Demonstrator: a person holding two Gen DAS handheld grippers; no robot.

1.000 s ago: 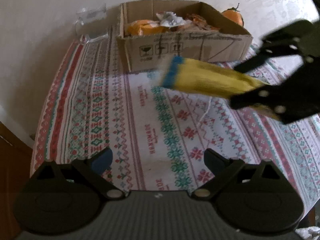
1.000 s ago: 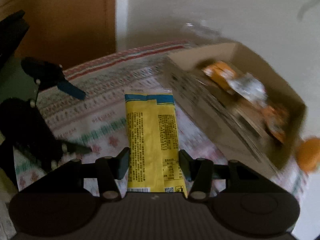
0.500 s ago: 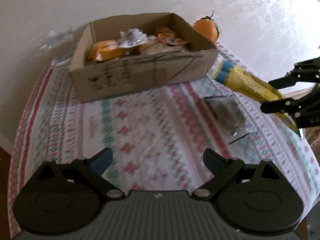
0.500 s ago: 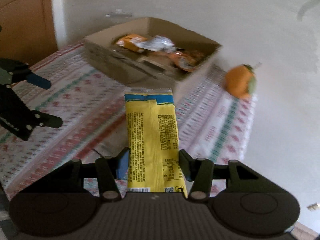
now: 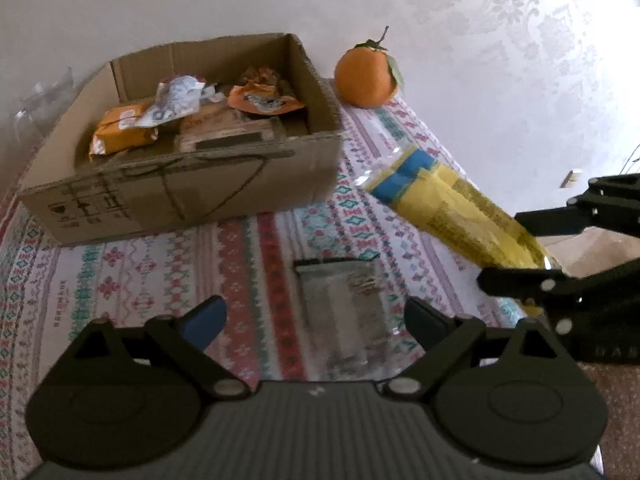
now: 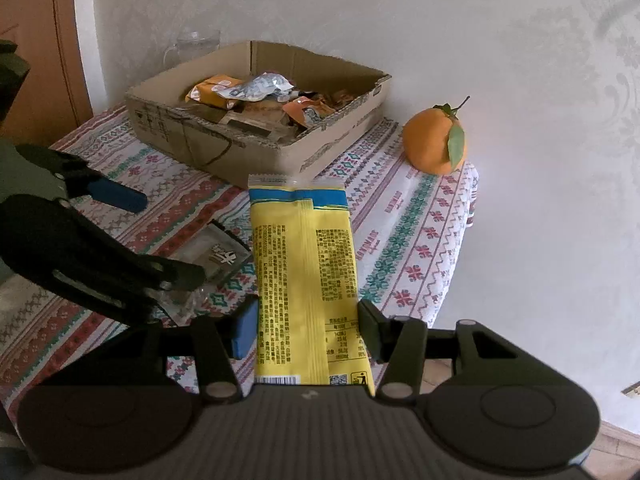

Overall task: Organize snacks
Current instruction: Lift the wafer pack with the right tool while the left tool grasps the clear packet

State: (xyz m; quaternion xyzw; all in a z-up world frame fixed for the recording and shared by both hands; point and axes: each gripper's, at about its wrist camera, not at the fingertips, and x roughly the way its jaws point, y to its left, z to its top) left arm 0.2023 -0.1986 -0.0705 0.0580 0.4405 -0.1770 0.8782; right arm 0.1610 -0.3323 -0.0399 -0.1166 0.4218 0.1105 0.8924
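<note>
From the left wrist view: left hand-held gripper spread wide above the surface under a patterned red, green and white cloth, jaws just closing somewhat, nothing pressed by the pads. Between the two fingers, lying flat on the cloth, a small clear plastic packet with grey contents, blurred. Beyond it an open brown cardboard box against the pale wall, filled with orange and silver snack wrappers. Just right of the box, a round orange fruit with stem and leaf, standing on the cloth near the far corner. At the right edge, the right hand-held gripper clamped on the end of a long yellow snack packet with a blue band, packet raised off the cloth and pointing toward the box's near right corner. From the right wrist view: right hand-held gripper clamped together on the yellow snack packet with a blue band, printed back side facing up, blue end forward, in the air short of the box. Left hand-held gripper at the left, fingers apart over the clear packet. Orange fruit near the cloth's right edge, apart from the box. A clear glass mug behind the box by the wall.
</note>
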